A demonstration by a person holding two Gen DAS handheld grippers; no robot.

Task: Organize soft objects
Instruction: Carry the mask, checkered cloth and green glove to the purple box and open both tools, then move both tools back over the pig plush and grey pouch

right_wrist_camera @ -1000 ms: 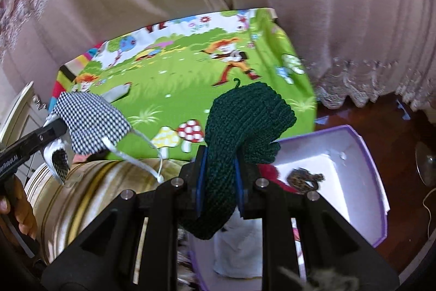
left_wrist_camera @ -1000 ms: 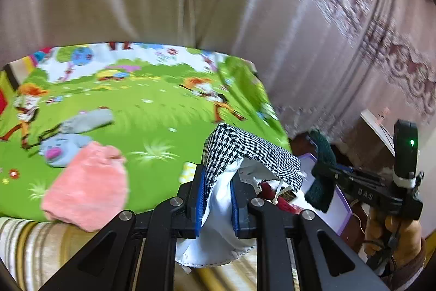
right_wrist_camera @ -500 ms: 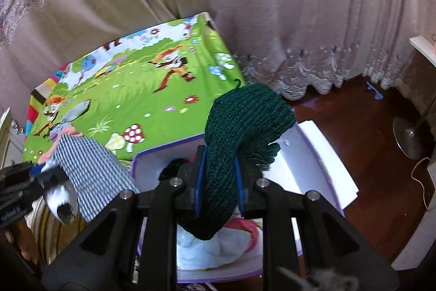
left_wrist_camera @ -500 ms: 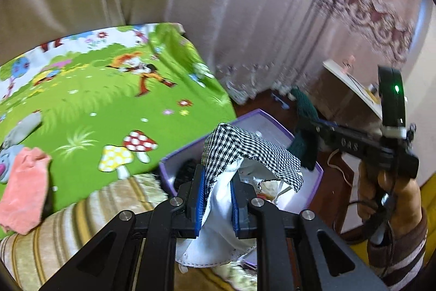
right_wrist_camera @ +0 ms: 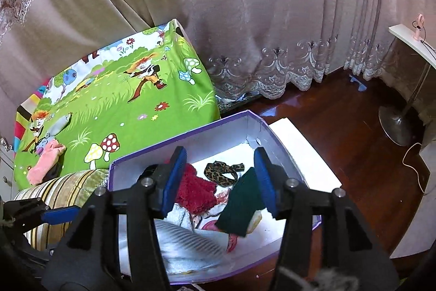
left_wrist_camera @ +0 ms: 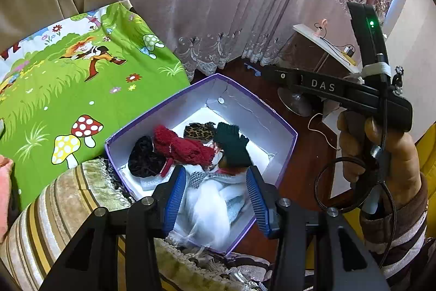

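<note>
We see the left tool (left_wrist_camera: 216, 198) above the near corner of the white-lined, purple-edged cardboard box (left_wrist_camera: 280, 124). Its jaws are opening, and the blue ribbed pads press on nothing. Between and below them lies the houndstooth-and-white cloth piece (left_wrist_camera: 209, 198), blurred, resting inside the box.

The right tool (right_wrist_camera: 220, 179) hovers over the same box (right_wrist_camera: 152, 154). Its jaws are likewise opening. The dark green knitted piece (right_wrist_camera: 239, 206) lies tilted just beside the right-hand pad, over the other contents; we cannot tell whether it touches the pad. In the left view this green piece (left_wrist_camera: 231, 145) rests in the middle of the box.

Around it inside the box we note a fuzzy red knitted item (left_wrist_camera: 179, 145), a black velvety item (left_wrist_camera: 144, 157) and a leopard-print fabric band (left_wrist_camera: 200, 131). The person's right hand (left_wrist_camera: 378, 152) grips the handle of the right tool beside the box.

Beyond the box lies a bed under a bright green cartoon-print sheet (right_wrist_camera: 114, 105). A pink fluffy cloth (right_wrist_camera: 45, 161) and a small grey soft item (right_wrist_camera: 58, 124) remain on it, well apart from the box.
</note>
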